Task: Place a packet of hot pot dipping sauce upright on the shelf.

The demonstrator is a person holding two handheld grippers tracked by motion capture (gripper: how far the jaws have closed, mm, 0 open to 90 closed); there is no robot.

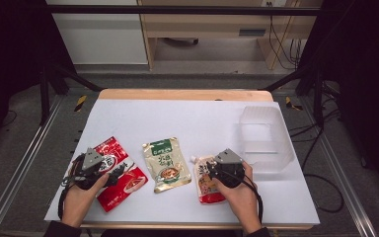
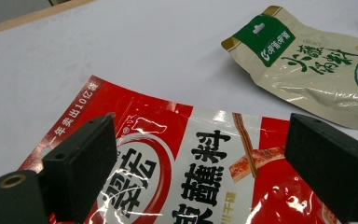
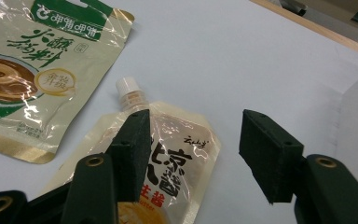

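Red foil fills the space under my left tongs (image 1: 109,171): the red sauce packet (image 1: 119,173) lies flat on the white desk (image 1: 187,118), and my left tongs hang just above it with their jaws spread wide, nothing between them. In the left gripper view the packet's white panel with black characters shows between the two black pads (image 2: 81,165), which do not press on it.

I take the green-and-cream packet (image 1: 166,164) as my landmark, lying flat near the middle of the desk's near half. The red sauce packet is just to its left, close but apart. To its right lies the spouted pouch (image 1: 208,185), its white cap (image 3: 130,88) pointing toward the far edge. My right tongs (image 1: 216,172) sit over that pouch, jaws parted and gripping nothing; one pad (image 3: 135,149) stands over the pouch's front, the other over bare desk beside it.

Farther right of the landmark, beyond my right hand (image 1: 239,195), stands a clear plastic box (image 1: 264,140).
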